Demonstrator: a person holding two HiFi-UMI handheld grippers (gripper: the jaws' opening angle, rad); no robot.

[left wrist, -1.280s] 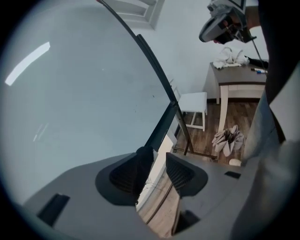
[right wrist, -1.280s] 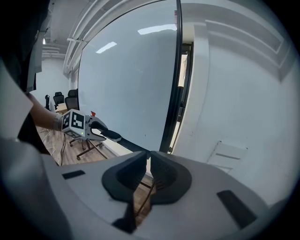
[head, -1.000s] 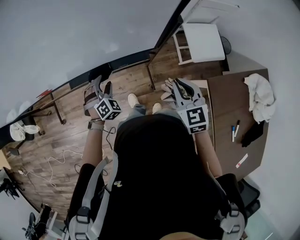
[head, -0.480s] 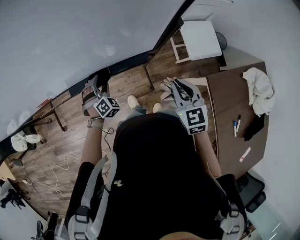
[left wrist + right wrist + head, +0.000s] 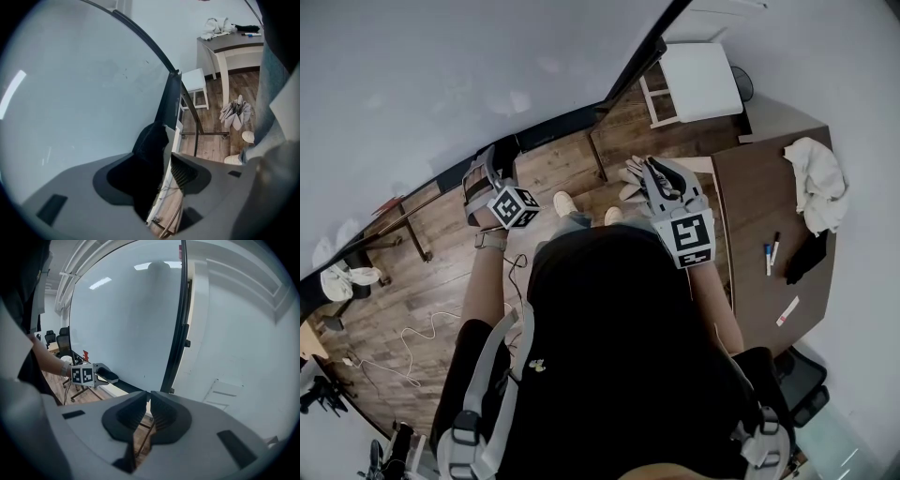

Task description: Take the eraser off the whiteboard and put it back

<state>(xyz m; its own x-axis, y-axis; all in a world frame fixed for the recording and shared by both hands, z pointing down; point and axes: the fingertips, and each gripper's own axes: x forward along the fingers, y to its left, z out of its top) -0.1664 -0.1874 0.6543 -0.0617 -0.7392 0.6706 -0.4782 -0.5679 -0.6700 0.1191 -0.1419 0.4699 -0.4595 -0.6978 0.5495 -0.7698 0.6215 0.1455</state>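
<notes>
Since the grey two-jaw left gripper (image 5: pixel 168 157) has just been opening and now stands fully spread, I judge the step a release. I'd back straight out without nudging the black felt eraser (image 5: pixel 151 139) between its pads, unpinched, at the glossy whiteboard's (image 5: pixel 84 93) bottom edge. The right gripper (image 5: pixel 149 395) is closed and empty.

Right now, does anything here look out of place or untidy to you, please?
Nothing is spilled or broken, but a loose white cable sprawls in loops across the wooden floor, and a white cloth lies crumpled on the desk.
</notes>
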